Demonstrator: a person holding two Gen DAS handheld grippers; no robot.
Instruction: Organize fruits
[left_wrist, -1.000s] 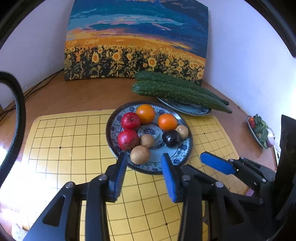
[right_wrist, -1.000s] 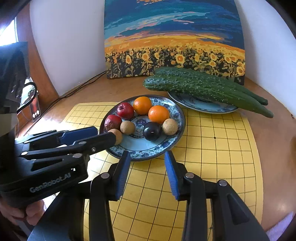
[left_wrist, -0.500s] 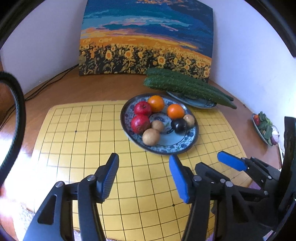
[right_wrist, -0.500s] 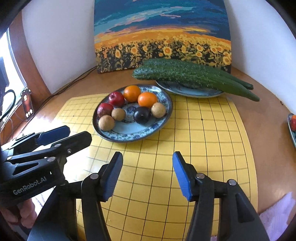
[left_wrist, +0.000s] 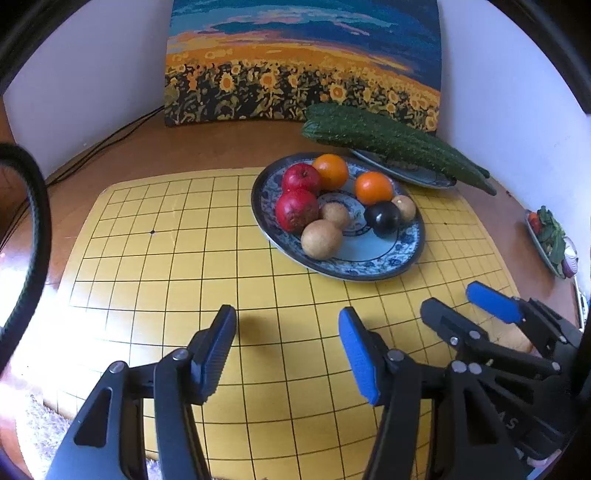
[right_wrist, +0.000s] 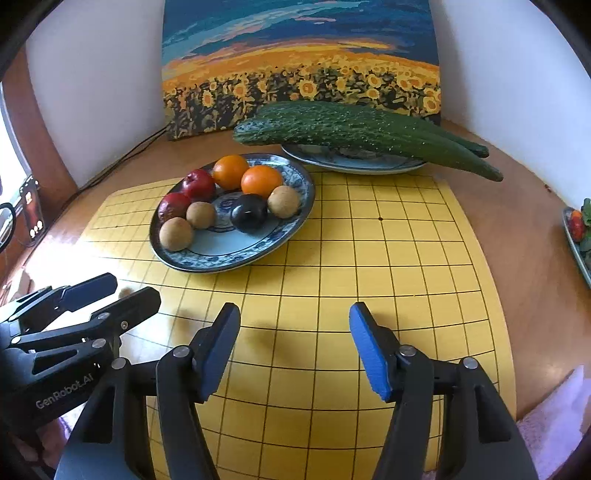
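A blue-patterned plate (left_wrist: 332, 271) (right_wrist: 207, 264) sits on the yellow grid mat (left_wrist: 166, 240). It holds two red apples (left_wrist: 296, 208), two oranges (left_wrist: 373, 187), a dark plum (left_wrist: 383, 218) (right_wrist: 248, 213) and three brown round fruits (left_wrist: 321, 238). My left gripper (left_wrist: 287, 317) (right_wrist: 133, 288) hovers over the mat short of the plate, open and empty. My right gripper (right_wrist: 293, 312) (left_wrist: 452, 297) is beside it on the right. Its jaws are opening with nothing between them.
Long green cucumbers (left_wrist: 388, 142) (right_wrist: 351, 127) lie across a second plate behind the fruit plate. A sunflower painting (left_wrist: 303, 62) leans on the wall. A small dish of vegetables (left_wrist: 550, 236) sits at the far right. Cables (left_wrist: 110, 136) run along the back left.
Both grippers have opened wider and drawn back from the plate, which now lies farther off. The fruits have not moved.
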